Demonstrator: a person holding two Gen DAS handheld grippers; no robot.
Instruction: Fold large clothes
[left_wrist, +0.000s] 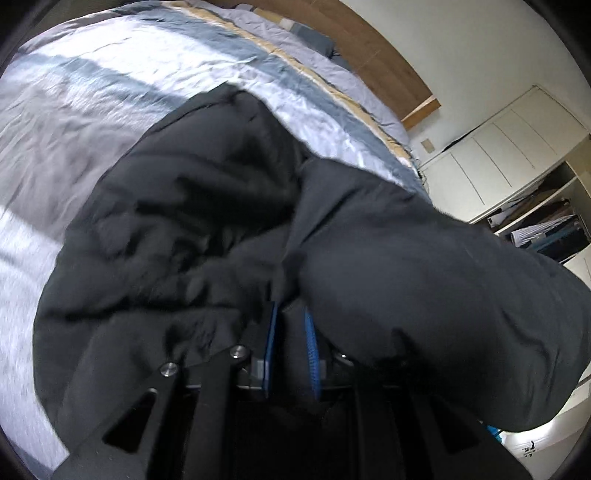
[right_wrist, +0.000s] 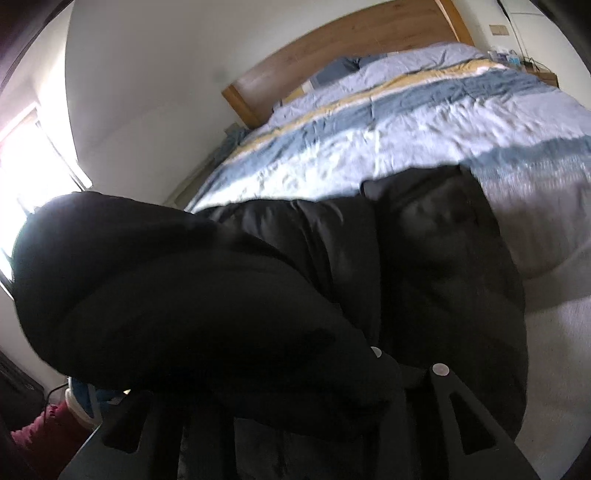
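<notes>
Left gripper (left_wrist: 291, 332): fingers clenched on the black jacket (left_wrist: 207, 229), which bulges ahead over the bed (left_wrist: 92, 122). Right gripper (right_wrist: 295, 398): fingers buried under the jacket (grip cannot be told). Jacket spans both hands, long axis crosswise between them.

A bulky black coat (right_wrist: 332, 280) drapes right over the right gripper (right_wrist: 295, 387) — its fingertips are buried underneath. Beyond it lies the striped bedspread (right_wrist: 424, 122), then a wooden headboard (right_wrist: 332, 51).

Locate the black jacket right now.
In both wrist views the black jacket is bunched over the striped duvet, draped over the left gripper, whose blue pads pinch it.
</notes>
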